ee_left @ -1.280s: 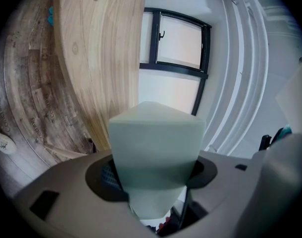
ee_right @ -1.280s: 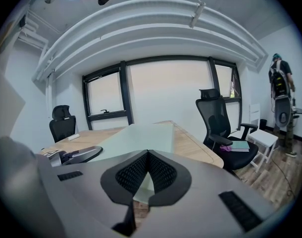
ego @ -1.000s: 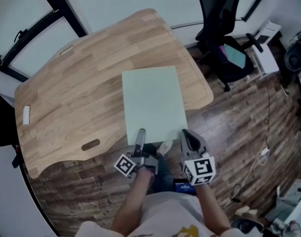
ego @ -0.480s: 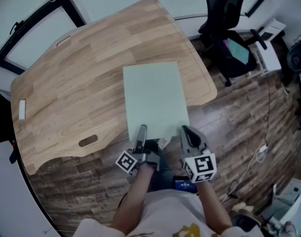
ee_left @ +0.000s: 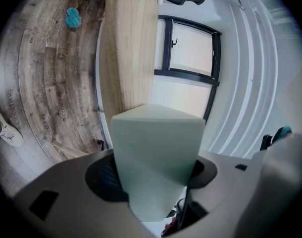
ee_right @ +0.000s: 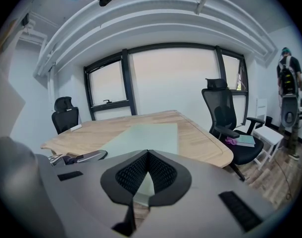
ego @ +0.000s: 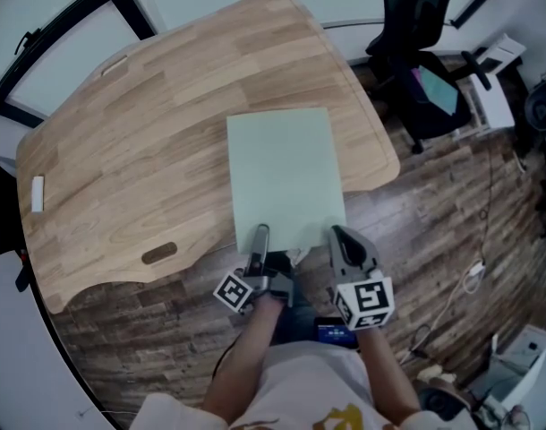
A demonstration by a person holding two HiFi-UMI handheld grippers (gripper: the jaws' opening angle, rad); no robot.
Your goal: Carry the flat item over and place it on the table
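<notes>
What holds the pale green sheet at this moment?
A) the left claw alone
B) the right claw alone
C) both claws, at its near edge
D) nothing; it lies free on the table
C: the left claw and the right claw each clamp the near edge of the green sheet, which reaches out over the wooden table.

In your left hand-held gripper (ee_left: 153, 177) view the pale green sheet (ee_left: 156, 143) covers most of both pads (ee_left: 104, 180), and the counter (ee_left: 131, 43) runs off the top edge. From above, the small white thing (ego: 38, 193) at the counter's left edge — too small to tell what.
</notes>
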